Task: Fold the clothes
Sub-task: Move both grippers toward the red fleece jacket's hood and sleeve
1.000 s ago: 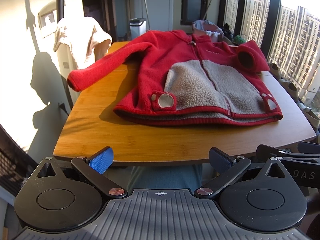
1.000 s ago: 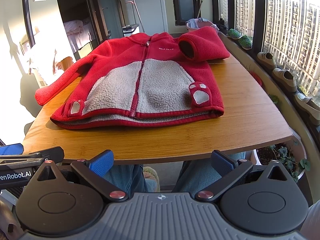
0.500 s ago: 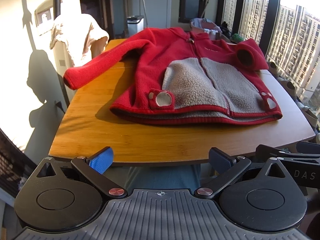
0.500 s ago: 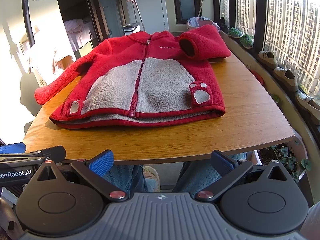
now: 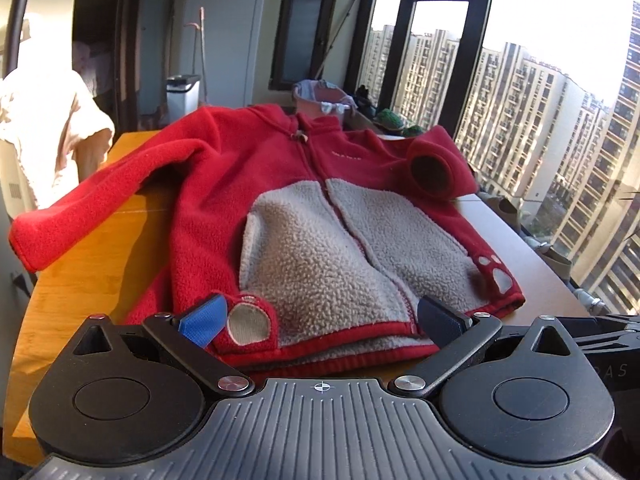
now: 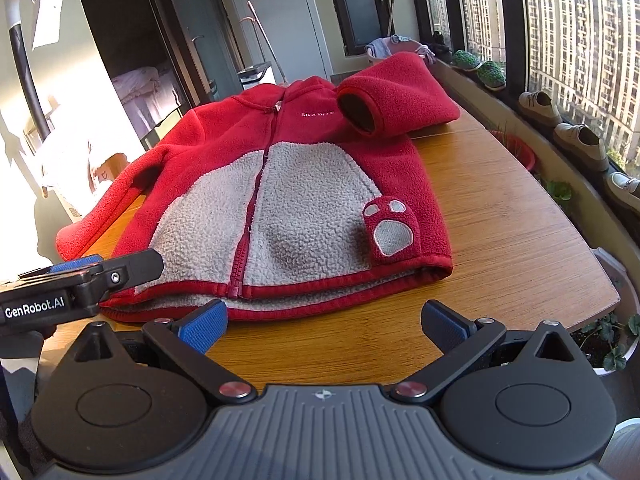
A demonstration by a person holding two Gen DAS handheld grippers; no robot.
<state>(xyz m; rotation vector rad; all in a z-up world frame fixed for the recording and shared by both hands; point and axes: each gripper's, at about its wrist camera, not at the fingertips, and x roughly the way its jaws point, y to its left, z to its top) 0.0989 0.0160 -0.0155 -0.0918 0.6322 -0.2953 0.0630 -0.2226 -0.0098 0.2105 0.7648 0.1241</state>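
A small red fleece jacket (image 5: 248, 200) with a grey front lies zipped, face up, on the wooden table (image 5: 100, 264). Its left sleeve (image 5: 96, 204) stretches out to the left; its right sleeve (image 6: 396, 98) is folded in across the chest. My left gripper (image 5: 320, 320) is open, its jaws wide apart right at the jacket's near hem by the left paw pocket. My right gripper (image 6: 324, 326) is open and empty, just short of the hem (image 6: 304, 300) near the zip's bottom end. The left gripper also shows at the left in the right wrist view (image 6: 80, 276).
A chair draped with pale cloth (image 5: 48, 128) stands left of the table. A laundry basket (image 5: 320, 98) sits behind the table. Shoes (image 6: 576, 140) and plants line the window sill on the right. A potted plant (image 6: 604, 340) stands below the table's right corner.
Both grippers have moved forward over the table's near edge to the jacket's hem. Both stay open. The jacket has not moved.
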